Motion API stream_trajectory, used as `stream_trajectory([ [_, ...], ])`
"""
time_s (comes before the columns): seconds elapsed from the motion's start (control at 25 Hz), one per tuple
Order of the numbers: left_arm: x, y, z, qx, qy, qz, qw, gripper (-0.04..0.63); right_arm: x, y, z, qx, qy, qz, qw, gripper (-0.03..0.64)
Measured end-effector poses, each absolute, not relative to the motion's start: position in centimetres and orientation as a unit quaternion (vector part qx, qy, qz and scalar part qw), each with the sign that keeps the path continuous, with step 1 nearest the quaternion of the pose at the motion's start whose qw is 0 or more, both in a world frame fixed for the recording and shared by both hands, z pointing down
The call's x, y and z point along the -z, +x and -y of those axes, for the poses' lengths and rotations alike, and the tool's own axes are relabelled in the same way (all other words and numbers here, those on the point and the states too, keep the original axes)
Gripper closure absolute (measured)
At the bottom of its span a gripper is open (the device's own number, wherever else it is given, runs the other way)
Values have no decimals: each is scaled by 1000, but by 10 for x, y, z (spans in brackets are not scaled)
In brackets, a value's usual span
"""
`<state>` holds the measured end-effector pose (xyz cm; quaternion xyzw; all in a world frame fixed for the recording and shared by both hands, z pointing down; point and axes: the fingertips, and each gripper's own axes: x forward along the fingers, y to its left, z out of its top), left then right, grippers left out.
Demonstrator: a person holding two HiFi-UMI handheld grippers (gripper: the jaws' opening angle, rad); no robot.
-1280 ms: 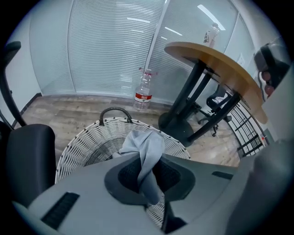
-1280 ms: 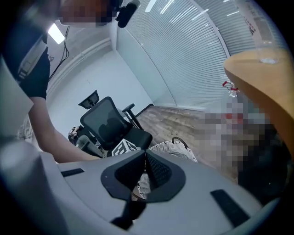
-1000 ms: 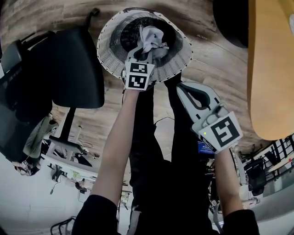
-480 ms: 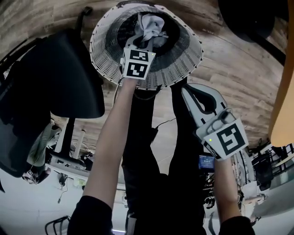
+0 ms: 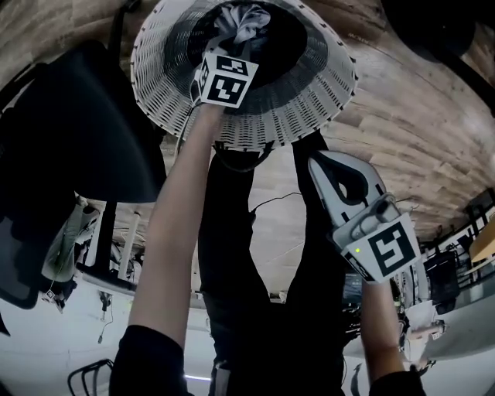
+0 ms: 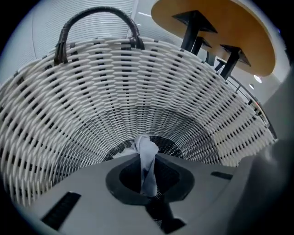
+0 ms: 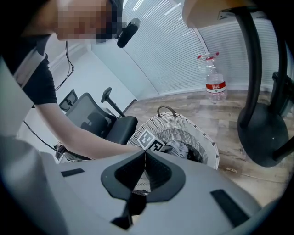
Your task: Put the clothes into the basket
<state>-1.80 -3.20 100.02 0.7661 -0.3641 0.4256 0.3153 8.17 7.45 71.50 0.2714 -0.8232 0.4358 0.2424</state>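
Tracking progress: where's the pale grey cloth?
Head view, top centre: the pale grey cloth hangs inside the white woven basket, pinched in the left claw.

You are working in an office: black swivel chairs (image 7: 92, 117) are standing on wood-plank flooring (image 5: 418, 124), slatted blinds (image 7: 170, 55) are covering the wall, and a round wooden table (image 6: 216, 27) is standing nearby.

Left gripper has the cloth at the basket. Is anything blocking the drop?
Nothing visible does. The left gripper, shut on the grey cloth, is inside the mouth of the white wicker basket. Beyond the cloth there are only the woven wall and the dark bottom.
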Motion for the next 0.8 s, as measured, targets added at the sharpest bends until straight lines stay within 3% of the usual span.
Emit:
stream_trajectory([
  [0.8,-1065,-23,26,-461,730,375,338,558,-734,90,-76,-441,269,818,255,600],
])
